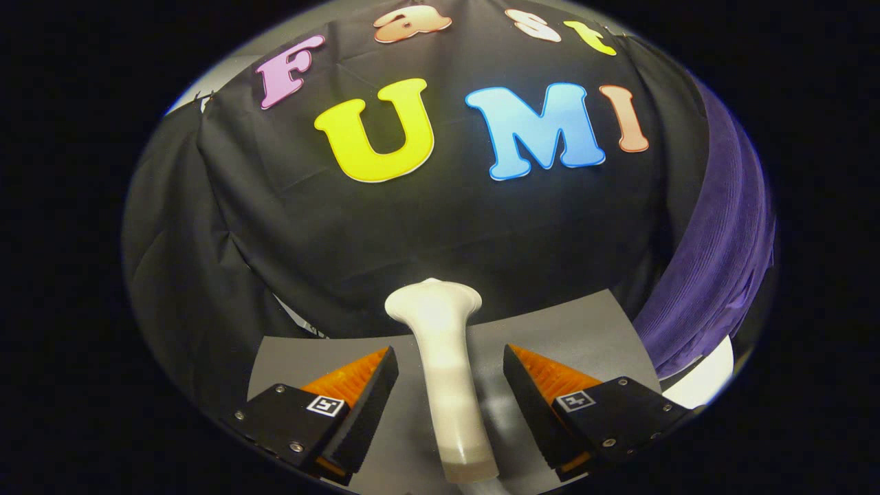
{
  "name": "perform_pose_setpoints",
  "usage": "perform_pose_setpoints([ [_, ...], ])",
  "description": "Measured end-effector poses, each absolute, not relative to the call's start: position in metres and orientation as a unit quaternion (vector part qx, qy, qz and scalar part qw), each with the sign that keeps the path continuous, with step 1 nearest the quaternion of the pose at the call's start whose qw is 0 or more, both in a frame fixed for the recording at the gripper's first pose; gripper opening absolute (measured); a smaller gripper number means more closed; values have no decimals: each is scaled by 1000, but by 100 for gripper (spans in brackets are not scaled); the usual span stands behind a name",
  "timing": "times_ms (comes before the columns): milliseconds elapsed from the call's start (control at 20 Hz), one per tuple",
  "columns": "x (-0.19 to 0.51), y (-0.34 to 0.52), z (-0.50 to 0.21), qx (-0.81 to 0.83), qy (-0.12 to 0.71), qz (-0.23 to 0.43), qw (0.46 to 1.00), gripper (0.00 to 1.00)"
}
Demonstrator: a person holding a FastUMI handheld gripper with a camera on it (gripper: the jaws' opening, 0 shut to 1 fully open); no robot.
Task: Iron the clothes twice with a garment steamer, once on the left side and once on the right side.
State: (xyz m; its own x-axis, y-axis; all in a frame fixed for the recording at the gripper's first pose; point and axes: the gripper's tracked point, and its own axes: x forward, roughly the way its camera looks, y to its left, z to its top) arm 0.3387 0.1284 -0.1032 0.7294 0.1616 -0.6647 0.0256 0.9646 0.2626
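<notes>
Gripper (450,385) fingers spread, not touching white steamer (440,357) handle between them, frame bottom centre. Likely rigid, smooth, slippery; grasp mid-handle.

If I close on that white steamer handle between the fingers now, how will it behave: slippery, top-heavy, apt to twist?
The steamer looks smooth and glossy, so it may slide in the grip. Its rounded handle could roll between the open gripper fingers. The wider head beyond them probably makes it somewhat top-heavy, apt to tilt once lifted off the grey table.
</notes>
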Motion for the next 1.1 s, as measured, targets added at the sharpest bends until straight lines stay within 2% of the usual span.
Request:
perform_pose_setpoints([
  [250, 336, 140, -138, 117, 414, 35, 902, 94],
  [450, 341, 134, -142, 123, 420, 13, 899, 85],
  [550, 342, 130, -143, 129, 427, 5, 895, 71],
  [600, 341, 130, -143, 132, 432, 6, 892, 59],
  [650, 340, 129, -142, 134, 432, 6, 892, 54],
  [1100, 339, 125, -146, 97, 417, -14, 904, 39],
])
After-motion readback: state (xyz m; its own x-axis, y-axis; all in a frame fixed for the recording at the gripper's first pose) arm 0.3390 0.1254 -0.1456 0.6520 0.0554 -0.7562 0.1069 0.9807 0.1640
